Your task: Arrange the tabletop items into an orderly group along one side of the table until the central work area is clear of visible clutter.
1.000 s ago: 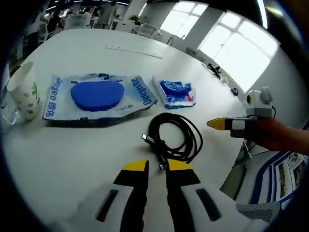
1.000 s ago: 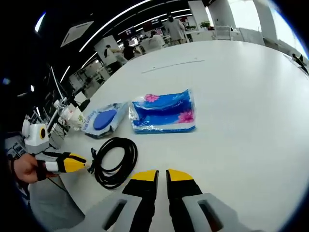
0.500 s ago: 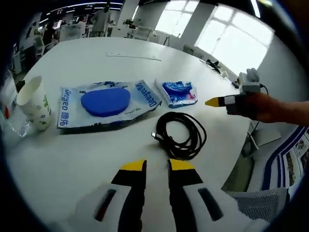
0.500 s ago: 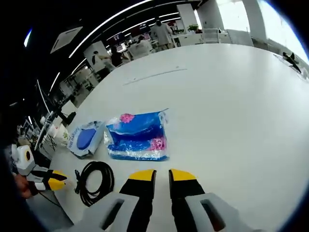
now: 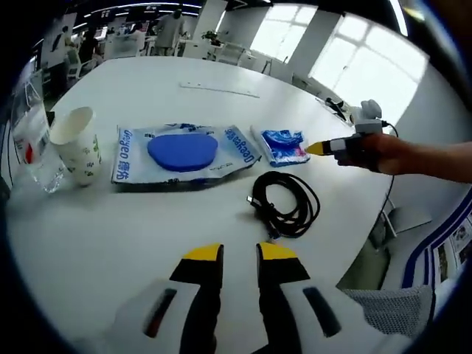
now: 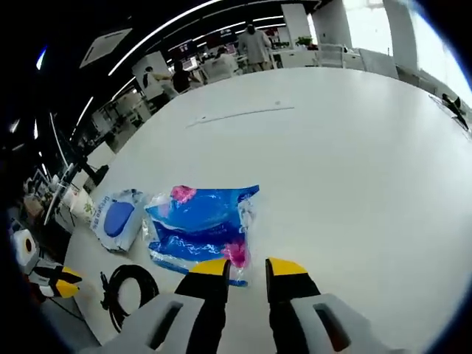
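On the white table [image 5: 110, 221], the right gripper [image 6: 245, 267], jaws slightly parted and empty, nears the tissue pack [image 6: 200, 225]; pinching only loose film could tear it. Left gripper [image 5: 240, 253] hovers, narrowly open, empty.

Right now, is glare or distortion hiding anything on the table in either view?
Left gripper view: the windows are blown out, but the black cable, wipes pack and paper cup read clearly; fisheye bends the table edge. Right gripper view: the tissue pack is sharp; the left side is dim, so the cable there is harder to read.
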{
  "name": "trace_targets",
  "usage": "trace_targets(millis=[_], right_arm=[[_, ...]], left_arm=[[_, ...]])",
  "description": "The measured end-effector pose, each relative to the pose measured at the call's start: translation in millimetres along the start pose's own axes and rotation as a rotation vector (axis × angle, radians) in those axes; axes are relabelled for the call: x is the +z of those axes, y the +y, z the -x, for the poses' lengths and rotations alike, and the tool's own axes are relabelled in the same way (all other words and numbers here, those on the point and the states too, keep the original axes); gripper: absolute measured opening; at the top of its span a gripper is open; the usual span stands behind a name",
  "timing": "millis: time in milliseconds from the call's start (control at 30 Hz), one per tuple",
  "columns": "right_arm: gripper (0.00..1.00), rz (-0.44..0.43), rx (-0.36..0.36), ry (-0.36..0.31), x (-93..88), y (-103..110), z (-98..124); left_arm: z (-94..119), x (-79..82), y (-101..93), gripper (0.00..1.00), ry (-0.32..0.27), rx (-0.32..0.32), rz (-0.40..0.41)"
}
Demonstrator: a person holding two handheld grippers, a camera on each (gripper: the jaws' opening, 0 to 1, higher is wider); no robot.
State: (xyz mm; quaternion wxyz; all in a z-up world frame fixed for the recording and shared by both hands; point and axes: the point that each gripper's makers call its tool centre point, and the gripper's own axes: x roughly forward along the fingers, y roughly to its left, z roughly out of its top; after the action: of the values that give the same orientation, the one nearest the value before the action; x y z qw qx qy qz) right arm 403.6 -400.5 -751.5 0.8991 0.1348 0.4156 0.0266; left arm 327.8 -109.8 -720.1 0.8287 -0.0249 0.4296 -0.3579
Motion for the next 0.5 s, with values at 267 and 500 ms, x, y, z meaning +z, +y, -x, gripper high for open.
trace_targets(millis=[267, 500], right_arm=[[0.11, 0.01, 0.016, 0.012, 3.2, -3, -9], [0.05, 0.041, 0.036, 0.027, -0.6, 3, -13]], left_arm=[[7, 4.3, -1.7, 0.2, -0.007, 0.011, -0.043], [16, 4.9, 0.6, 0.22, -0.015, 0.022, -0.042]])
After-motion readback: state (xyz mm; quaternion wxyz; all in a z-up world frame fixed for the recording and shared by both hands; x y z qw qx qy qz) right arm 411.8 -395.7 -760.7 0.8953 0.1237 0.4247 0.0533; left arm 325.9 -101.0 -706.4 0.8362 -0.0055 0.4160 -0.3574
